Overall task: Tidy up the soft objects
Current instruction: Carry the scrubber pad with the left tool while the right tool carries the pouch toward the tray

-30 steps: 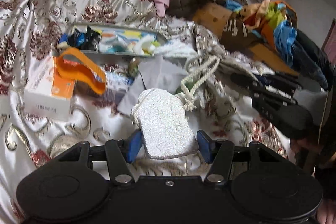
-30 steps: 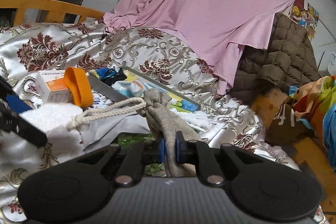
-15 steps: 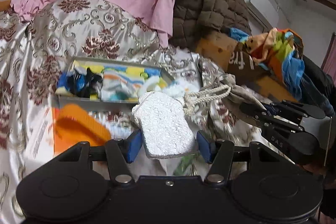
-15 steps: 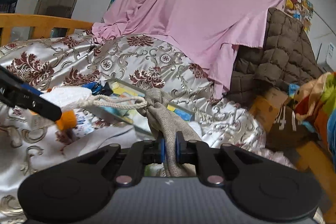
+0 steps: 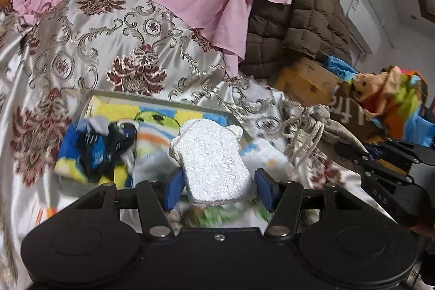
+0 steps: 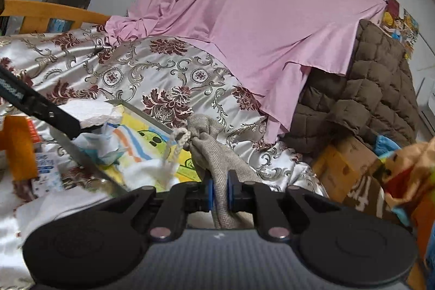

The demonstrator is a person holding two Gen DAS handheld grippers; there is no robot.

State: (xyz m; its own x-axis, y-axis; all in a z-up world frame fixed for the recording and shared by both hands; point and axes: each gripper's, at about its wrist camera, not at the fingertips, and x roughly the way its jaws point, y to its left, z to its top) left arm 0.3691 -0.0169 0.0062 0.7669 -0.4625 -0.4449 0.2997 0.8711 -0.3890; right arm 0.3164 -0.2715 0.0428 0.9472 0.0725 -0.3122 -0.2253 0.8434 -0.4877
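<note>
Blue pads of the left gripper (image 5: 218, 188) press both sides of a white sponge pad (image 5: 214, 162), which hangs above the near right corner of a grey tray (image 5: 127, 98) of bright cloths on the floral bedspread (image 5: 114, 45). Beside it, the right gripper (image 6: 220, 193) pinches a burlap drawstring bag (image 6: 214, 151), its rope (image 6: 176, 143) dangling over the tray's right edge.

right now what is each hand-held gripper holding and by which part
The left hand-held gripper holds the white sponge by its near end. The right hand-held gripper pinches the burlap drawstring bag by its body, below the tied neck.
</note>
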